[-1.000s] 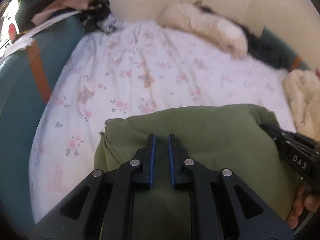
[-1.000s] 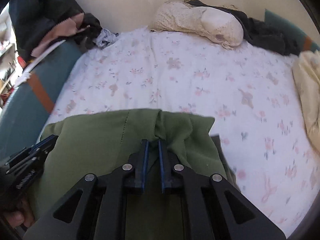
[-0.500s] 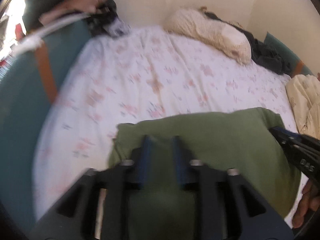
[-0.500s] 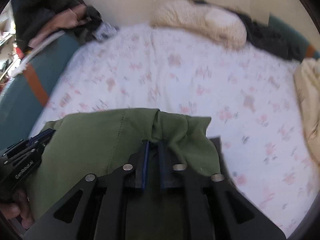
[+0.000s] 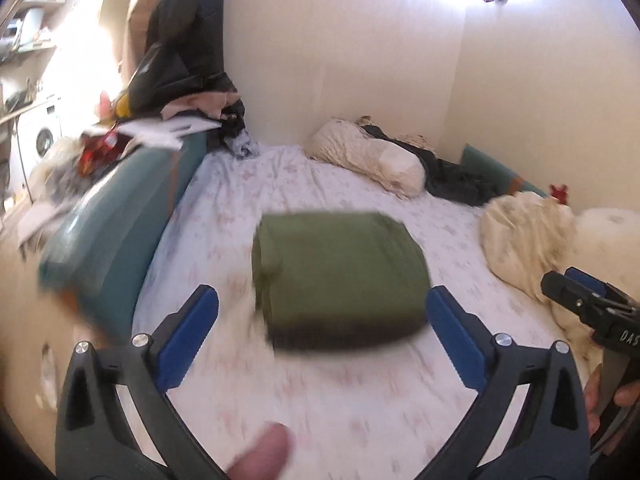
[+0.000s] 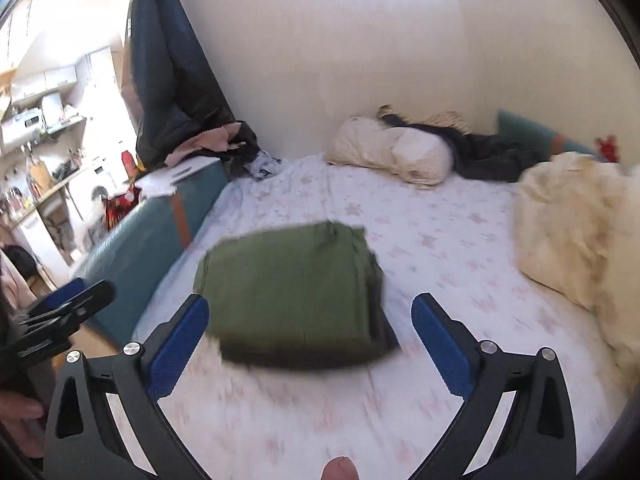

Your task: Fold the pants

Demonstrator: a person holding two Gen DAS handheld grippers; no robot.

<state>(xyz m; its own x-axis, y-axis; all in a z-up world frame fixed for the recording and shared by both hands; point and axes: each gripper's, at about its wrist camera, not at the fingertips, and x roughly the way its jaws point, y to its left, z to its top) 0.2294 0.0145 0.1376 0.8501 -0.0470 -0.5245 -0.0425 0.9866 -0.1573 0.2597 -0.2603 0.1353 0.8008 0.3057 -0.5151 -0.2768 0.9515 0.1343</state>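
Basically the pants [image 5: 336, 276] sat as a compact green rectangle on the floral sheet [image 5: 360, 412], several layers stacked, edges roughly squared. My read: folding was done or nearly so, and the bundle was left mid-bed, where there was flat room, away from the pillow [image 5: 372, 160] at the wall and the cream blanket [image 5: 524, 240] at the right side.

Left gripper [image 5: 322, 340]: jaws opening, wide apart, nothing between the pads. Pants lay ahead of the fingertips, centred on the gap, not touching either blue pad in that view.

Right gripper [image 6: 310, 346]: jaws also opening, wide, nothing pinched. Bundle lay ahead and a bit toward its left finger; the near edge of the fabric looked just beside that pad, contact unclear because of motion blur.

Each wrist view caught the other gripper at the frame edge, so both tools flanked the bundle, apart from it. Judging by that, this was a release, not a grab. Layer edges on the right side of the stack looked slightly stepped; might want a tidy, but blur made it hard to call.
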